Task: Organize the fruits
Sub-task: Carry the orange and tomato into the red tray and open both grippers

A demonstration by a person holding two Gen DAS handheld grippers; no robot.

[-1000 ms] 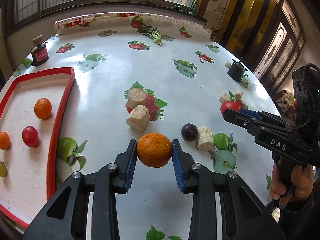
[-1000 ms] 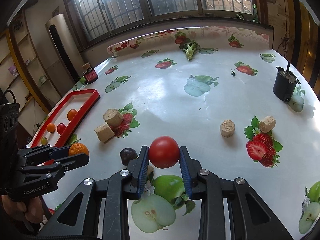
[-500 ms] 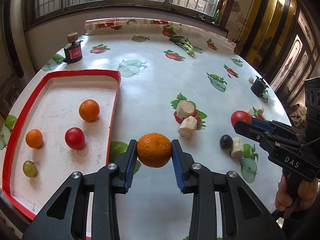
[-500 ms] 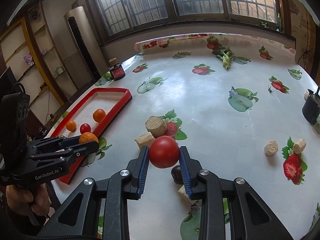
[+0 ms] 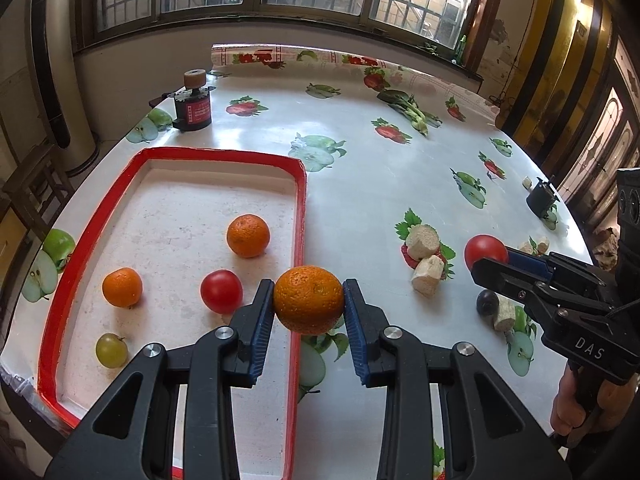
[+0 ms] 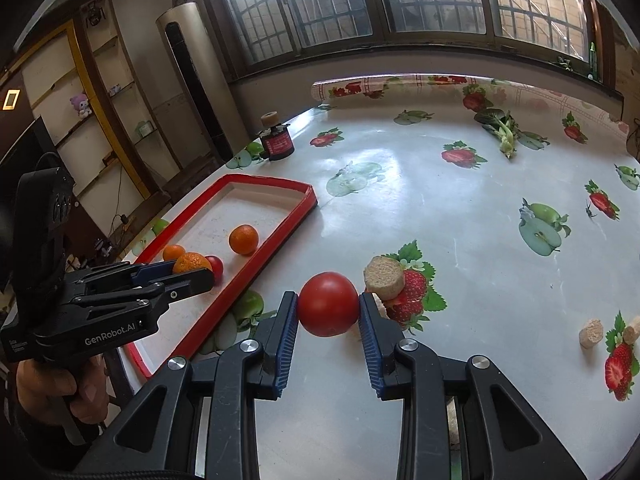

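Observation:
My left gripper (image 5: 308,300) is shut on an orange (image 5: 308,299) and holds it above the right rim of the red tray (image 5: 301,216). Inside the tray lie two oranges (image 5: 248,236), a red tomato (image 5: 221,291) and a green grape (image 5: 111,350). My right gripper (image 6: 328,305) is shut on a red tomato (image 6: 328,304) above the table, right of the tray (image 6: 276,236). The left wrist view shows that tomato (image 5: 485,250) at the right gripper's tip. A dark plum (image 5: 487,302) rests on the table below the right gripper.
Several beige cork-like chunks (image 5: 420,237) lie on the fruit-print tablecloth (image 5: 360,184). A black and red jar (image 5: 193,109) stands behind the tray, a small black pot (image 5: 541,198) at the far right, leafy greens (image 5: 408,110) at the back. A hand (image 5: 576,408) grips the right tool.
Both grippers have moved left toward the tray, each keeping its fruit. The held orange now hangs over the tray's right rim, and the whole tray has come into view.

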